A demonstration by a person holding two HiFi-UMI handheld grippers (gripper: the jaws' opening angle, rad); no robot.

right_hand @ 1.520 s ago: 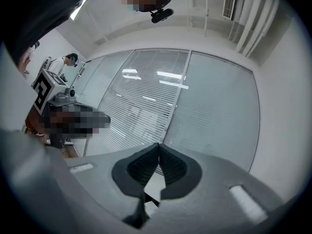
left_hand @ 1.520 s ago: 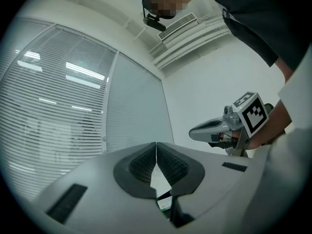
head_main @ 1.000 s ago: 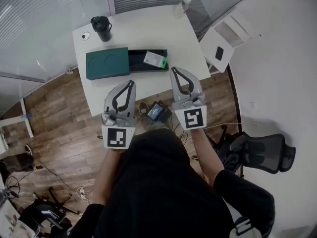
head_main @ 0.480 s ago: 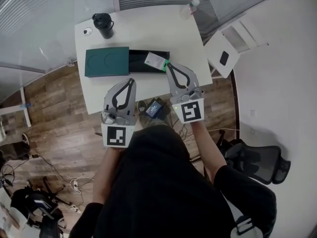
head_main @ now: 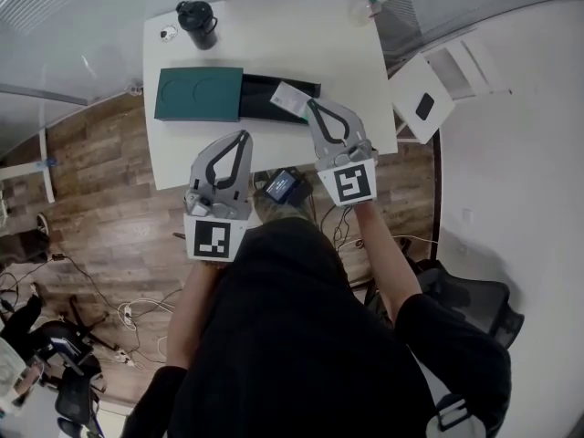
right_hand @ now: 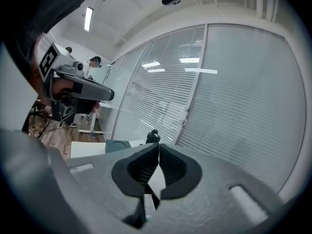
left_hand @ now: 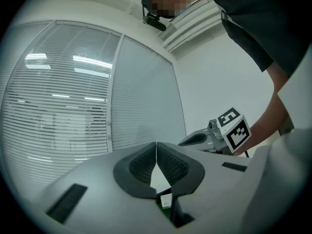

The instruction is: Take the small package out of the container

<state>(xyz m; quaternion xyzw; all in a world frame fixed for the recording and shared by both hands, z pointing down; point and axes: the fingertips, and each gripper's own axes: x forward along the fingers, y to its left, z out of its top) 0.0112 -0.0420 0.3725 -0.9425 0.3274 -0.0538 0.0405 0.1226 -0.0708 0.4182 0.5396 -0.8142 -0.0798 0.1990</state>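
Small package (head_main: 288, 100), not yet removed: it is seen lying in the open container (head_main: 257, 99) on the counter (head_main: 274, 35), upper centre of frame, with right tongs (head_main: 311, 106) clenched empty just beside it and left tongs (head_main: 244, 136) clenched empty lower left; grasp and lift-out are judged outstanding.

Container (head_main: 233, 97): long, low, rectangular box, flat on white tabletop (head_main: 274, 44), long axis running left to right in head view. Left half under dark green cover (head_main: 199, 94) with two faint circular outlines on top. Right half exposed as open black tray (head_main: 263, 98).

Small package (head_main: 289, 100): flat, white, rectangular, thin green strip along one edge. Sits in right end of black tray, well clear of green cover. Skewed against tray's edges. Whether flat or propped on tray rim: cannot tell.
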